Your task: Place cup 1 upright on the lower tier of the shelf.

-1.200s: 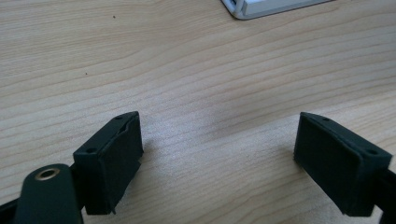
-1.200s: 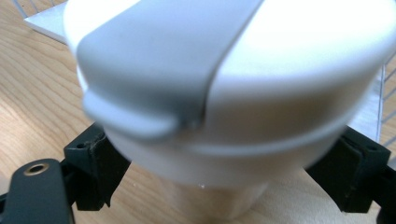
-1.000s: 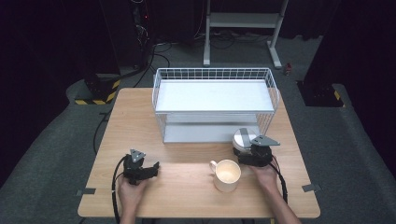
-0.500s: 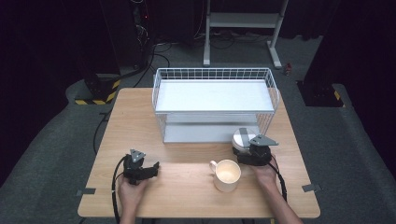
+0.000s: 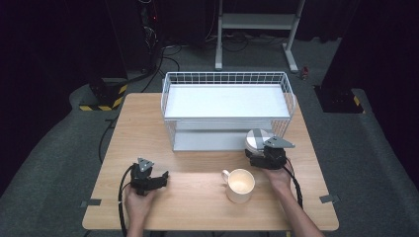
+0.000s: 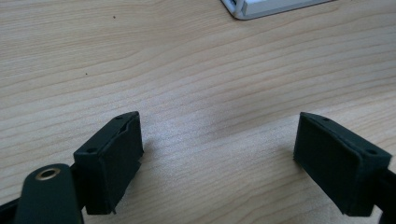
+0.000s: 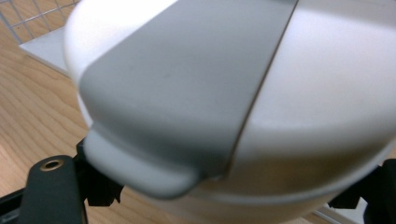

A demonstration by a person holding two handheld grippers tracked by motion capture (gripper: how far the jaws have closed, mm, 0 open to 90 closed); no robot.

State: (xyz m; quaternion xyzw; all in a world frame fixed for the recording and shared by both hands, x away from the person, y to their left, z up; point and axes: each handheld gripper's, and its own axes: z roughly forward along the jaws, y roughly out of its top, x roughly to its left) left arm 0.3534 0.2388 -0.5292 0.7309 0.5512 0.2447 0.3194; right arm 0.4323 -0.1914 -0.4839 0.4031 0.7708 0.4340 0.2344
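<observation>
**Right gripper on container by rack – almost no change over the last second**

Table (image 5: 148,113): pale wood, bare over most of its near half. No shift against the two earlier high views.

Rack (image 5: 225,74): white wire, white shelf inside, standing at the far middle of the table. Same spot as before.

Mug (image 5: 240,185): cream, upright, apparently empty, handle toward the left hand. Near the front edge, between the two hands and closer to the right one. Untouched, unmoved.

Container (image 5: 257,139): white, round, grey band across the lid, just in front of the rack's right front corner. Seen close in the right gripper view (image 7: 280,116), spanning the gap from one jaw to the other, a lid tab overhanging the left jaw. Position close to that in the earlier views – whether resting on the table or just lifted, cannot tell.

Right gripper (image 5: 256,150): jaws wide and set against the container's two sides – read as a grip. Hand barely displaced since a second ago.

Left gripper (image 5: 160,177): parked near the front left of the table, unchanged. Jaws apart (image 6: 219,158), only bare wood between them.

Judgement: grasp made, carry not begun. Next likely move is a lift of the container, perhaps to the rack shelf.
</observation>
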